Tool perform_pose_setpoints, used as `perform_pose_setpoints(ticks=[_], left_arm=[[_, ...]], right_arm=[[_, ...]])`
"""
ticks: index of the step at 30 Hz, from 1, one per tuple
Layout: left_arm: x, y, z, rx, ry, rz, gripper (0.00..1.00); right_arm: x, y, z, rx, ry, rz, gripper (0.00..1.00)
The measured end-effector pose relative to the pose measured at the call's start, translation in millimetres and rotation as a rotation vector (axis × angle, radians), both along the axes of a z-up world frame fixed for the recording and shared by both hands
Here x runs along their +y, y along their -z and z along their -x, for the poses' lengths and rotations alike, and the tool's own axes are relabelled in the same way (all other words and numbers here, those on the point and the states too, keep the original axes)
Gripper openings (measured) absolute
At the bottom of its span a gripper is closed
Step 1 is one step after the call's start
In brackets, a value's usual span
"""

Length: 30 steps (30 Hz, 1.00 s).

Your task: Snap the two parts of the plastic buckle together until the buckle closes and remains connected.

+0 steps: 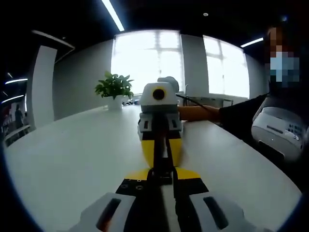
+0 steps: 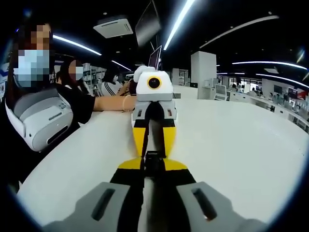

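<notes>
My two grippers meet tip to tip over the white table [image 1: 63, 154]. In the left gripper view, my left gripper [image 1: 161, 181] rises from the bottom, its yellow-tipped jaws pressed on a black buckle part [image 1: 163, 172]. The right gripper [image 1: 162, 162] faces it, jaws closed on the other end. In the right gripper view the same small black buckle [image 2: 153, 160] sits between my right gripper [image 2: 153, 170] and the left gripper [image 2: 153, 149]. The two black parts touch; the jaws hide whether they are latched.
A person in black wearing a white device [image 1: 280, 128] stands at the table's edge, forearm [image 1: 198, 113] resting on the top. A potted plant [image 1: 114, 89] stands at the far end. Other people [image 2: 113, 82] sit behind the table [image 2: 241, 145].
</notes>
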State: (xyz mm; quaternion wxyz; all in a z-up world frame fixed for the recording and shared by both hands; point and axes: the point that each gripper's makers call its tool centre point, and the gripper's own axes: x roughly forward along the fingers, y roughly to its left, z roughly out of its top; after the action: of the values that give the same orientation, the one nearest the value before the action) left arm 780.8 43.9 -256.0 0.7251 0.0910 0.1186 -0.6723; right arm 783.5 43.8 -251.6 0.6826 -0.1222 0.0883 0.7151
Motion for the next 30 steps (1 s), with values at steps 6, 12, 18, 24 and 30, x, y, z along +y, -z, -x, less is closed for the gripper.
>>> perform_pose_setpoints(ticks=[6,12,18,24,30], left_arm=[[0.7,0.3,4.7,0.012,0.021,-0.001,0.19],[2.8,1.1,5.8,0.019,0.015,-0.009,0.2],[5.9,1.1,5.4,0.02,0.013,-0.017,0.2],[8.7,2.0,3.4,0.023,-0.001,-0.028,0.2],[8.1,2.9,-1.9,0.028,-0.041,-0.037,0.13]], right_arm=[[-0.2,-0.7,-0.7,0.0,0.0,-0.001,0.14],[-0.2,-1.1,-1.0,0.001,0.0,-0.002,0.14],[-0.2,-1.5,-1.4,0.001,0.001,-0.002,0.14],[-0.2,-1.8,-1.6,0.001,0.002,-0.002,0.14],[0.0,-2.0,-2.2,0.001,0.005,-0.002,0.14]])
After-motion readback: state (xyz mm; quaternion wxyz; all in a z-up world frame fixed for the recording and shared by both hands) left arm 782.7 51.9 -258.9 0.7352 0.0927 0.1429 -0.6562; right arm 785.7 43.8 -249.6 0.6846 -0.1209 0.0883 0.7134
